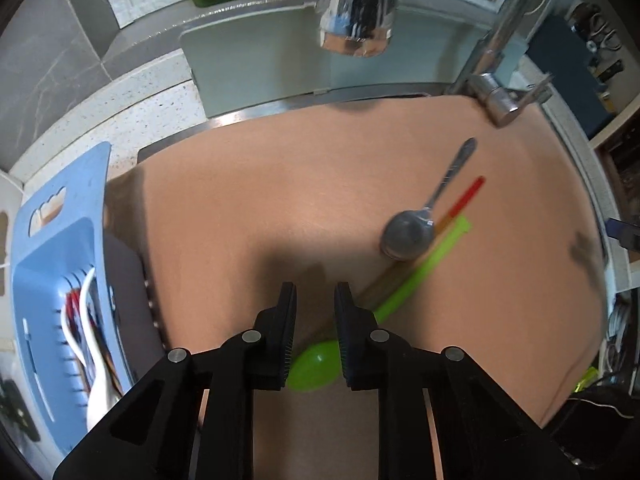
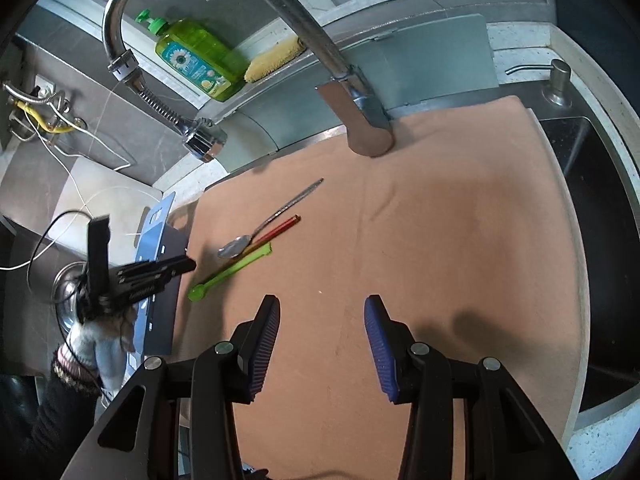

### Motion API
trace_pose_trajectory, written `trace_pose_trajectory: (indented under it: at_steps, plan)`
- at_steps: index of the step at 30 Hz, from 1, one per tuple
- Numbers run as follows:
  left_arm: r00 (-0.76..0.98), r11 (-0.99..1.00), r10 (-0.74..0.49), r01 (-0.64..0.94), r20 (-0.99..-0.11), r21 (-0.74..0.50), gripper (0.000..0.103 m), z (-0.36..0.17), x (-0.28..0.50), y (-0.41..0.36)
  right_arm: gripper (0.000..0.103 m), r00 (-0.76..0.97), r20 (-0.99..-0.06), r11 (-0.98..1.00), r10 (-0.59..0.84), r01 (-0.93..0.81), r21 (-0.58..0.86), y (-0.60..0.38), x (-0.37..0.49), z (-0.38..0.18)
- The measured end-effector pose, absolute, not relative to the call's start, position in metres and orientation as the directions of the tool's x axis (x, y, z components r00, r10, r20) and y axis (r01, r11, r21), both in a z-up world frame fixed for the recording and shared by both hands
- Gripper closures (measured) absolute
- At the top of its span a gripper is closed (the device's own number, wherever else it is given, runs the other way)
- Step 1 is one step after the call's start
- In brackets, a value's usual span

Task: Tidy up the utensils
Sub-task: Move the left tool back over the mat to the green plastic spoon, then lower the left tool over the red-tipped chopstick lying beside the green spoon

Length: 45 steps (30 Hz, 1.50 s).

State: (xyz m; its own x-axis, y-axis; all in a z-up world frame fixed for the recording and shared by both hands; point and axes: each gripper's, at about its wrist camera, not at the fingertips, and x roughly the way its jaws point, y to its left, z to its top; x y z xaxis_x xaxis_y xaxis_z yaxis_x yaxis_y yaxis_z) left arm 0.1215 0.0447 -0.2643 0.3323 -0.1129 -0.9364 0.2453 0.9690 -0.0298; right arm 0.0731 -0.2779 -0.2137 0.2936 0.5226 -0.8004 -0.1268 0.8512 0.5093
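Observation:
A green plastic spoon (image 1: 416,268) lies on the tan mat (image 1: 260,208), its bowl under my left gripper (image 1: 315,300), whose jaws stand a little apart over the bowl without holding it. A metal spoon (image 1: 412,232) and a red and orange chopstick (image 1: 464,200) lie beside the green handle. A blue utensil basket (image 1: 60,264) at the left holds several white and red utensils. In the right wrist view my right gripper (image 2: 322,320) is open and empty over the mat (image 2: 440,260). The green spoon (image 2: 228,272), metal spoon (image 2: 256,236) and left gripper (image 2: 160,272) lie to its left.
A chrome faucet (image 2: 304,28) arches over the mat, its spray head (image 1: 356,16) hanging above the far edge. A green dish soap bottle (image 2: 196,60) and yellow sponge (image 2: 272,60) sit on the back ledge. A dark sink basin (image 2: 592,220) lies right of the mat.

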Motion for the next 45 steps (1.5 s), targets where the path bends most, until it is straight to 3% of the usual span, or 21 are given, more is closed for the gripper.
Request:
trace_pose_trajectory:
  at_steps: [15, 45]
  plan:
    - [0.234, 0.940, -0.085, 0.340, -0.969, 0.000, 0.088, -0.289, 0.128, 0.027, 0.063, 0.264, -0.804, 0.846, 0.533, -0.145, 0.513, -0.271, 0.065, -0.217]
    - [0.168, 0.888, -0.362, 0.362, -0.917, -0.284, 0.091, -0.294, 0.052, -0.031, 0.063, 0.197, -0.807, 0.831, 0.556, -0.161, 0.533, -0.252, 0.069, -0.237]
